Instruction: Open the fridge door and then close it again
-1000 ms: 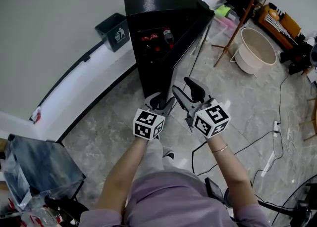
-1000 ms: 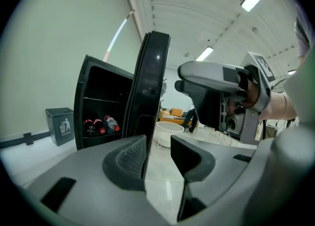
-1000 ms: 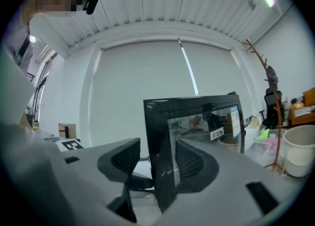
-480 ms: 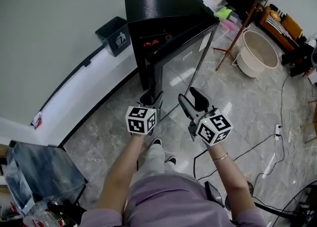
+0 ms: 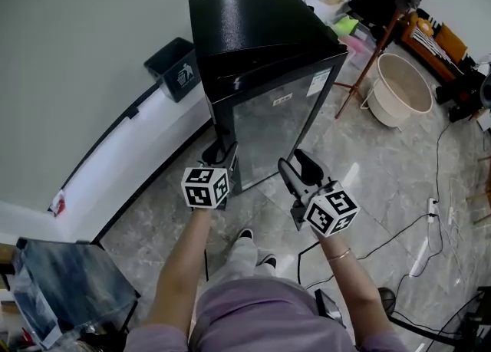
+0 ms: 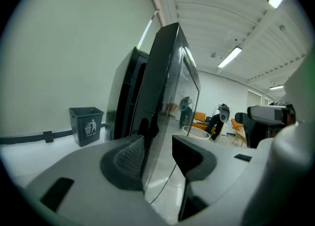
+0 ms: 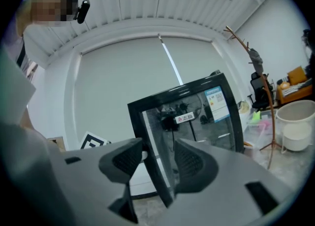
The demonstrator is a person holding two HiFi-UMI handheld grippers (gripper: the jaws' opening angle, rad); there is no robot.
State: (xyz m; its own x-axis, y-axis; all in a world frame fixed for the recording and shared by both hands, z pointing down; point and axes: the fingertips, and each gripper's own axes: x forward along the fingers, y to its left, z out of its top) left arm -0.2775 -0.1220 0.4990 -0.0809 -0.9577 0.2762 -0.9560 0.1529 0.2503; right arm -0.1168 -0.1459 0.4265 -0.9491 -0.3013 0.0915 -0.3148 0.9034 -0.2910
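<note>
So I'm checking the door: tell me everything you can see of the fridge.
The fridge is a small black cabinet with a speckled top and a glass door bearing two labels. It stands upright on the marbled floor by the white wall, a bin beside it. The door is nearly shut; the left gripper, jaws just opening, straddles its free edge.

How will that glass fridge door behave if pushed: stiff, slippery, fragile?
The fridge door probably swings as one rigid piece, given its black frame. Its glass pane looks smooth, so contact may slip; push the frame. The fridge might shift on glossy tiles.
</note>
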